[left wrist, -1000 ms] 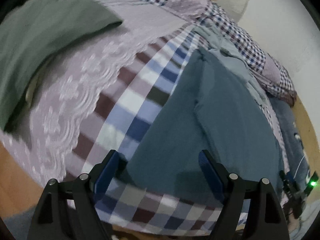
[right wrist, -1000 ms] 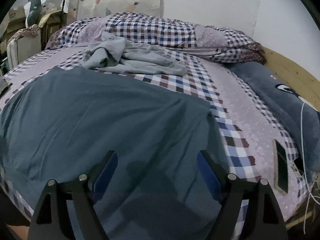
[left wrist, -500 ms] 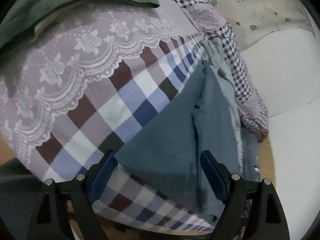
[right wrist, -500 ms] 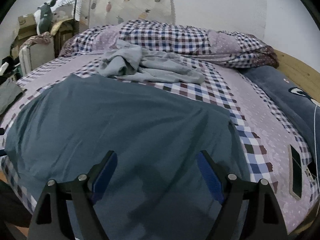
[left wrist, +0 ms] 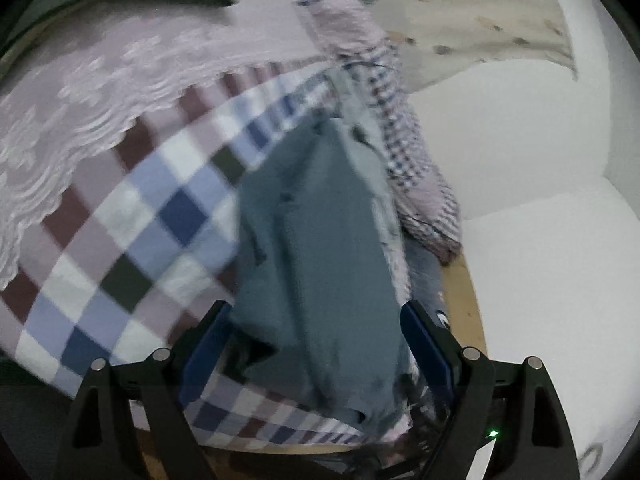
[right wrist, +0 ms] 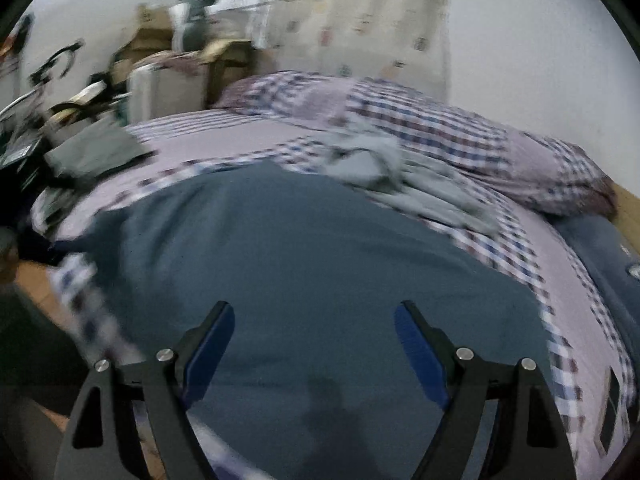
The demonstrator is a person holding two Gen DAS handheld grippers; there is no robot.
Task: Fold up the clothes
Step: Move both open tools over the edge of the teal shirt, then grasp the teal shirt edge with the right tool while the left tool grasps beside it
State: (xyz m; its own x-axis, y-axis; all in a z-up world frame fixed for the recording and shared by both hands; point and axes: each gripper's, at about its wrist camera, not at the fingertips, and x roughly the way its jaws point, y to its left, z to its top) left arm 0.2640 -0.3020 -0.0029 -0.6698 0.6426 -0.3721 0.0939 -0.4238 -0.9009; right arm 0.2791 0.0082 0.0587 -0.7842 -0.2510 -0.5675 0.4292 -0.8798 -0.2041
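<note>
**Teal garment spread on the checked bed, both grippers spread wide**

No box, basket or drawer shows clearly in either view; the bed [right wrist: 568,280] is what bears everything, covered by a checked sheet [left wrist: 132,240] with a lilac lace-print band.

Left to right in the right wrist view: one dark grey-green folded cloth [right wrist: 96,152] near the bed's left edge, one teal garment [right wrist: 312,280] spread flat across the middle, one crumpled pale grey garment [right wrist: 380,168] beyond it toward the checked quilt [right wrist: 440,120], and one dark blue pillow [right wrist: 600,256] at the right. A phone-like slab [right wrist: 610,412] lies on the sheet at the far right.

The left gripper [left wrist: 316,344] has its jaws apart, with a corner of the teal garment [left wrist: 320,260] lying between the blue pads; whether they touch the cloth cannot be told. The right gripper [right wrist: 314,340] is likewise spread wide over the teal garment, clasping nothing. Both views are blurred.
</note>
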